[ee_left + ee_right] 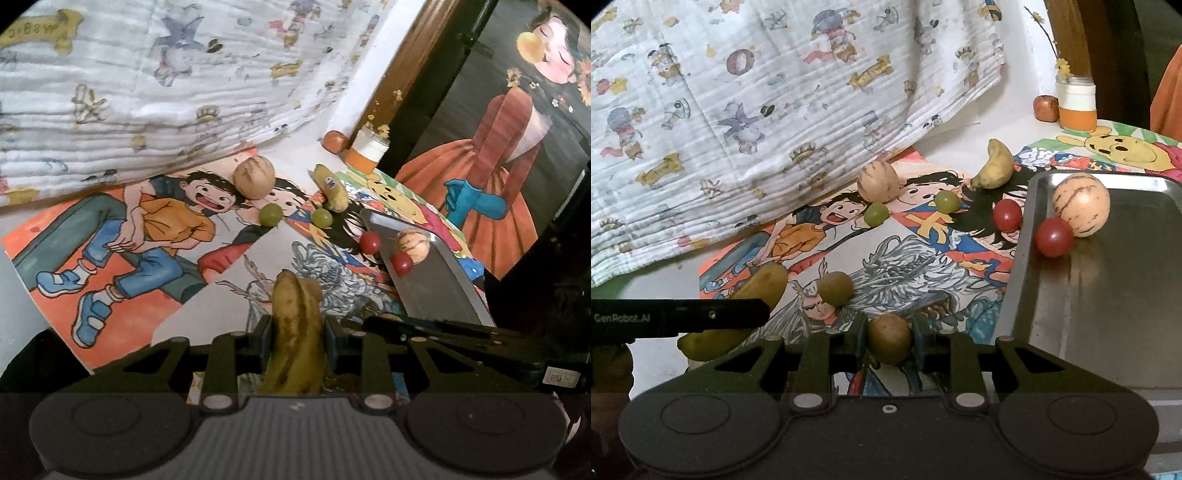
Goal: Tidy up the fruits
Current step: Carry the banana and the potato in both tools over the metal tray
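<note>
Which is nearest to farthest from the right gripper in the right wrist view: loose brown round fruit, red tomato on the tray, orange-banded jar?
From the right gripper:
1. Brown round fruit, just ahead, slightly left.
2. Red tomato, right, on the metal tray.
3. Orange-banded jar, far back right.

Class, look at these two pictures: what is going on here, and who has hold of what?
A person is sorting fruit onto a metal tray with two handheld grippers. The left gripper is shut on a banana; the right gripper is shut on a small brown fruit. The tray already holds a striped melon and a red tomato. Another tomato, two green grapes, a second melon and another banana lie on the drawings.
</note>
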A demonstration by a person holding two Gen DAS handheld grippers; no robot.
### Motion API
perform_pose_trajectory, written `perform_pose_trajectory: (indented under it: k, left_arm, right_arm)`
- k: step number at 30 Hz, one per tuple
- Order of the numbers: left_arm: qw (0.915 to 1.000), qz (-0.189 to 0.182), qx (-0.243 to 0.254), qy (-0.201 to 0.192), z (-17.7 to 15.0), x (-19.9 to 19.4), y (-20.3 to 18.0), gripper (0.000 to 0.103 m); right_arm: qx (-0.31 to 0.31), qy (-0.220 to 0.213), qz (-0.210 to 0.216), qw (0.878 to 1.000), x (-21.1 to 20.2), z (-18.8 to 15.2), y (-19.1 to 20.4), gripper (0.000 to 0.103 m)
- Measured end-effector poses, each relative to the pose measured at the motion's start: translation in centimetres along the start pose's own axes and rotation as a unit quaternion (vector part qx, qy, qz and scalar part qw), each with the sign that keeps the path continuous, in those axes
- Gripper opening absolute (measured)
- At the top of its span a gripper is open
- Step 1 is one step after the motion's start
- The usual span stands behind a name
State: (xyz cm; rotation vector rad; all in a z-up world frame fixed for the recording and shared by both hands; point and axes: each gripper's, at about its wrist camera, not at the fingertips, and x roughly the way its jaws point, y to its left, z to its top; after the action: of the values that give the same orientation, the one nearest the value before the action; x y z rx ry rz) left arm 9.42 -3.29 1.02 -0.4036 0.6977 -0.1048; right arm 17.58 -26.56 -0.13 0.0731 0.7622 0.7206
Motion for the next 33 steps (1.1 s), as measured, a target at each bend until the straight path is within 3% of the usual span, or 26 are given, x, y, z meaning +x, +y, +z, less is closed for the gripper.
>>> perform_pose_trajectory:
  k: [9, 20, 33]
  left_arm:
    - [0.9997, -0.008, 0.020, -0.006, 0.5, 1.3, -1.3, 0.032]
    - [0.9972, -0.062, 0.042, 0.004, 3.0, 6.0, -5.0, 0.032]
    - [0.9860, -0.122, 0.106, 0.041, 3.2, 11.6, -10.4, 0.032]
  right_arm:
    - [0.030, -0.046, -0.018, 0.998, -2.3, -0.2, -1.9, 0.028]
    - [0.035, -0.095, -0.094, 0.990, -5.4, 1.1, -6.0, 0.028]
    - [0.063, -0.082, -0.169, 0.980, -5.7, 0.4, -11.5, 0.028]
